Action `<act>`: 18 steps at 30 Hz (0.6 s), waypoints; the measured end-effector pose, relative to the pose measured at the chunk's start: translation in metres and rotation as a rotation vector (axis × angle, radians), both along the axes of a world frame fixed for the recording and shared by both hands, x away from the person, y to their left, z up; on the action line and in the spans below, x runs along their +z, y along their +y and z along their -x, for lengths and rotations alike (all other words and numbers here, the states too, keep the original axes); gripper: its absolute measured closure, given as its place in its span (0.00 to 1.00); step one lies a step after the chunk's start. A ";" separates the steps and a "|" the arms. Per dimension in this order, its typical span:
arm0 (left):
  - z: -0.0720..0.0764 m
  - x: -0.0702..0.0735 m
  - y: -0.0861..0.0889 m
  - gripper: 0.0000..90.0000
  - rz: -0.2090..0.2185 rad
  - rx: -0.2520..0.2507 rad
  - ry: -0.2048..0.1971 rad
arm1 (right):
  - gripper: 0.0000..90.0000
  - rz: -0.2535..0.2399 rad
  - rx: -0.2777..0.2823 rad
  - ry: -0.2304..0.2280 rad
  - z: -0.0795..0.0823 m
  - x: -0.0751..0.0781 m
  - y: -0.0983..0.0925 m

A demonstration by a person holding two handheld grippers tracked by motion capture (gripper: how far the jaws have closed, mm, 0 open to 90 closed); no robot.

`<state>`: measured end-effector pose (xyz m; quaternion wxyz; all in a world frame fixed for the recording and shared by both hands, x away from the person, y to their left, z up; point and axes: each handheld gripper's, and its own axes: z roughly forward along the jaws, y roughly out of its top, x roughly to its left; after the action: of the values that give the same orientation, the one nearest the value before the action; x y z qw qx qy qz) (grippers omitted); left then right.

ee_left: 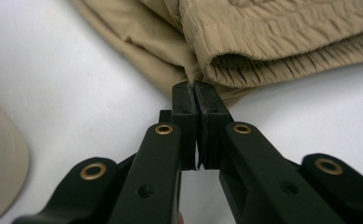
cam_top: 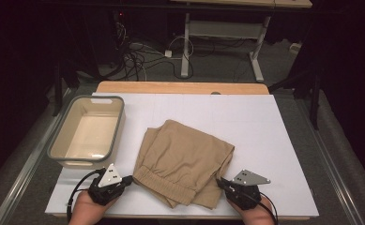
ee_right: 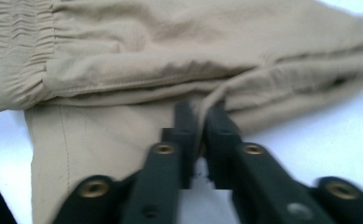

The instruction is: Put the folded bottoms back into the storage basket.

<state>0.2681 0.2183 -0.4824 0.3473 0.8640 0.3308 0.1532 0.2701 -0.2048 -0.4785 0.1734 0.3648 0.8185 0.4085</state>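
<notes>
A: Dim room, cables [cam_top: 138, 58] tangled on the grey floor beyond, legs of another desk [cam_top: 222, 35] at the back. Nearer, a white-topped table [cam_top: 264, 126] with a wooden edge along the far side.

B: On the table?

A: Tan trousers [cam_top: 185, 161], folded into a rough bundle, lying near the middle and toward the near edge. Elastic waistband [cam_top: 163, 185] turned to the near side. To the left, a beige plastic bin [cam_top: 87, 131] with a grey rim, well apart from the cloth.

B: Left tool?

A: Left tool [cam_top: 126, 179] held in a hand [cam_top: 87, 211] at the near left corner, tips right at the waistband's left end. In the left gripper view, left tool [ee_left: 196, 91] pressed together, tips meeting the cloth [ee_left: 272, 32] just below the gathered waistband [ee_left: 286, 65]. Hard to say whether any fabric is caught between.

B: Right tool?

A: Right tool [cam_top: 222, 183] in the other hand [cam_top: 251, 213] at the near right, against the bundle's right corner. In the right gripper view, right tool [ee_right: 200, 112] clamped on a thin fold of the tan fabric [ee_right: 137, 60], the fold rising out from between the tips. Waistband [ee_right: 16, 51] off to the upper left there; white tabletop [ee_right: 328, 135] to the right.
</notes>
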 end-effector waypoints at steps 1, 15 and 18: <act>0.000 0.000 0.000 0.93 0.000 0.000 0.000 | 0.92 0.000 0.000 0.000 0.000 0.000 0.000; 0.015 0.027 -0.011 0.49 0.100 0.003 -0.128 | 0.22 -0.068 0.011 -0.066 -0.009 0.001 -0.011; 0.005 0.026 -0.022 0.39 0.089 -0.015 -0.086 | 0.15 -0.072 -0.009 -0.076 -0.009 0.001 -0.013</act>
<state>0.2632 0.1968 -0.4564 0.4003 0.8427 0.3156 0.1730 0.2795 -0.2174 -0.4774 0.1930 0.3585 0.7946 0.4503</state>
